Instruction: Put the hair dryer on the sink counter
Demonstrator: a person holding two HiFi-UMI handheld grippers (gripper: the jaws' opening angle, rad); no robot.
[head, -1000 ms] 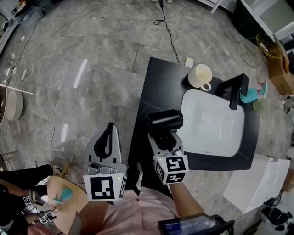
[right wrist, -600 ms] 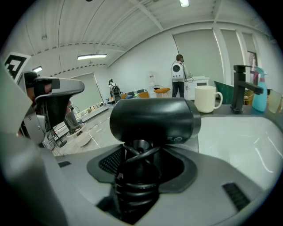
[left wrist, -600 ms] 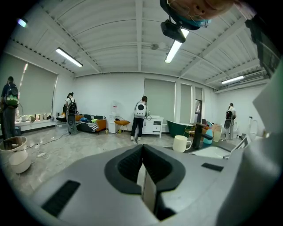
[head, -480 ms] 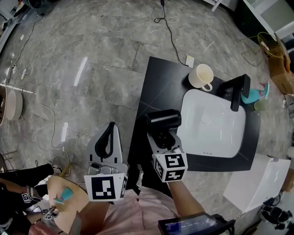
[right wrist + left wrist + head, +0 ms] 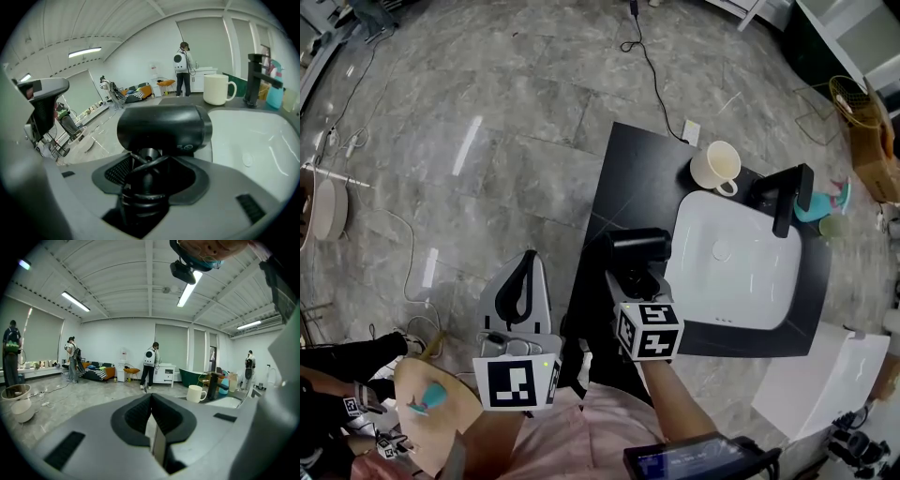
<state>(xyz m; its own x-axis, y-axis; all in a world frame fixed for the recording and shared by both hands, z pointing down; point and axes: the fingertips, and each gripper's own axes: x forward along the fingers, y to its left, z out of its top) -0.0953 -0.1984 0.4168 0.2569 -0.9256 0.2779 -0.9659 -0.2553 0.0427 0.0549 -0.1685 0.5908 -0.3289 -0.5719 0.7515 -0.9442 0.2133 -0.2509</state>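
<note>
Right gripper (image 5: 634, 281) grips the glossy black, barrel-shaped hair dryer (image 5: 639, 246).

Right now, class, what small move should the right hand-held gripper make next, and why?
Probably lower slightly: the right hand-held gripper grips the hair dryer by its handle above bare black counter beside the white basin, seemingly not set down yet.

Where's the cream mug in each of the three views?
Head view: cream mug upper right, on the black counter beside the white basin.
Left gripper view: mug right of centre, far off.
Right gripper view: mug upper right, beyond the hair dryer.
Shared landmark: black faucet, just right of the mug in each.
</note>
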